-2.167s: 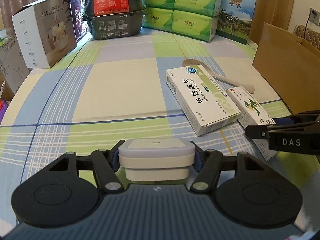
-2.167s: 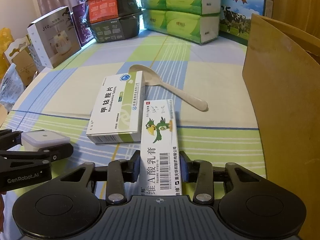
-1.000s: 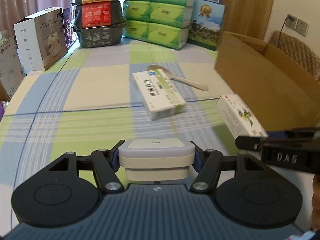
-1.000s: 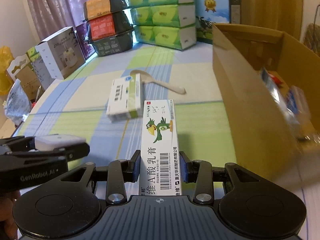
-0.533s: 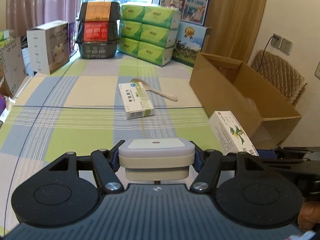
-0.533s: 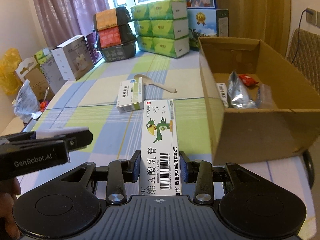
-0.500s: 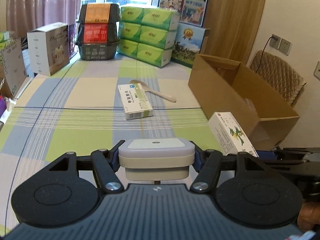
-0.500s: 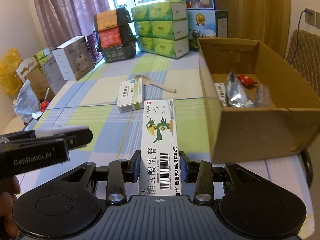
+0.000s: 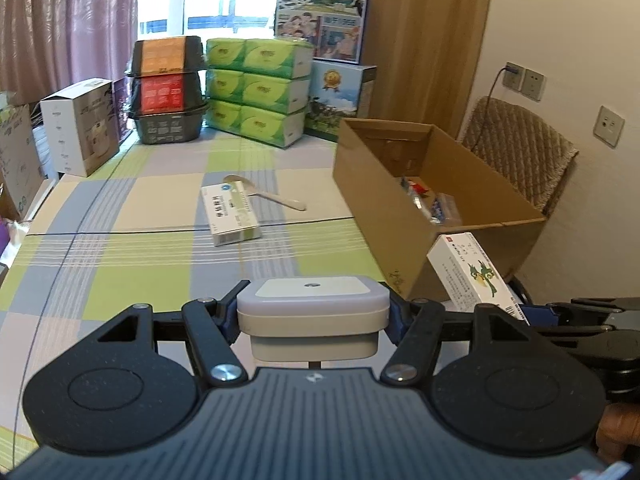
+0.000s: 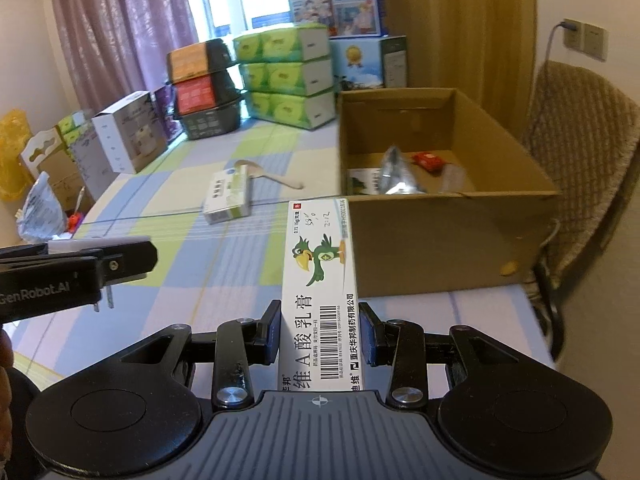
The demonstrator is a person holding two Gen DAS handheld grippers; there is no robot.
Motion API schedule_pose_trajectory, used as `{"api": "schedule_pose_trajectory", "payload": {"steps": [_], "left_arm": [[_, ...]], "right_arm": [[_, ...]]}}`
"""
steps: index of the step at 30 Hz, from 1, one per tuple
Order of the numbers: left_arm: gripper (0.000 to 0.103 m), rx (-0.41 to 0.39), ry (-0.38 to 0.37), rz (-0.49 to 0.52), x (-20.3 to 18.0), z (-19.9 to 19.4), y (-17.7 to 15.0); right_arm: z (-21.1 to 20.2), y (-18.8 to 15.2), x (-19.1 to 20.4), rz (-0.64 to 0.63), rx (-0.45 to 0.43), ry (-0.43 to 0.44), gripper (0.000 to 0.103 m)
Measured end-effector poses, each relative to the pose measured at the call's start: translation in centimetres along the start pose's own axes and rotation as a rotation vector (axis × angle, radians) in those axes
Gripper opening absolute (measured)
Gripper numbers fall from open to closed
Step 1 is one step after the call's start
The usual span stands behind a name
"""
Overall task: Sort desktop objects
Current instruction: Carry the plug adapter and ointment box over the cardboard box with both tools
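While gripped by the left gripper (image 9: 313, 322) across its flanks, white plug-in unit (image 9: 312, 306) held above the checked tablecloth (image 9: 132, 256), short of the cardboard box (image 9: 384, 216); shallow bite on smooth plastic, so a quick swing toward the box could let it slide out. Same view: right gripper (image 9: 532, 312) seen sidelong with its carton jutting up, green medicine box (image 9: 230, 214) and spoon (image 9: 268, 194) left on the cloth. Right wrist view: ointment carton (image 10: 320, 280) clamped near its rear end, long overhang, could pivot or catch the near wall. Only here visible: box contents, a foil pouch (image 10: 394, 174), possibly a red packet (image 10: 430, 160), plus prongs under the left unit.
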State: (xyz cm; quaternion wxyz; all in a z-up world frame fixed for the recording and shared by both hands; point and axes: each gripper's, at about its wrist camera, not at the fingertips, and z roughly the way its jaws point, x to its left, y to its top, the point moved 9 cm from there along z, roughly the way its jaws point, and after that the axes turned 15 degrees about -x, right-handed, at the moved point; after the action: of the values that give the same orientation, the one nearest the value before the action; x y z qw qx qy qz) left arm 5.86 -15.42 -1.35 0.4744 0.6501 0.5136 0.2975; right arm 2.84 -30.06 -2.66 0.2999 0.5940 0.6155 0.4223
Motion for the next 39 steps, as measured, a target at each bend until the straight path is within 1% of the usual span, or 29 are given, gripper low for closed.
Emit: {"api": "schedule_pose_trajectory", "payload": {"steps": [11, 32, 39], "left_arm": [[0.061, 0.008, -0.053, 0.026, -3.7, 0.4, 0.2], [0.061, 0.018, -0.126, 0.067, -8.3, 2.6, 0.9], [0.061, 0.01, -0.148, 0.079, -9.7, 3.3, 1.5]], "right_arm": [[-2.2, 0.4, -4.5, 0.036, -0.025, -0.072, 0.036], [-2.8, 1.4, -9.6, 0.077, -0.05, -0.143, 0.036], [-2.9, 2.1, -10.8, 0.075, -0.062, -0.158, 0.036]]}}
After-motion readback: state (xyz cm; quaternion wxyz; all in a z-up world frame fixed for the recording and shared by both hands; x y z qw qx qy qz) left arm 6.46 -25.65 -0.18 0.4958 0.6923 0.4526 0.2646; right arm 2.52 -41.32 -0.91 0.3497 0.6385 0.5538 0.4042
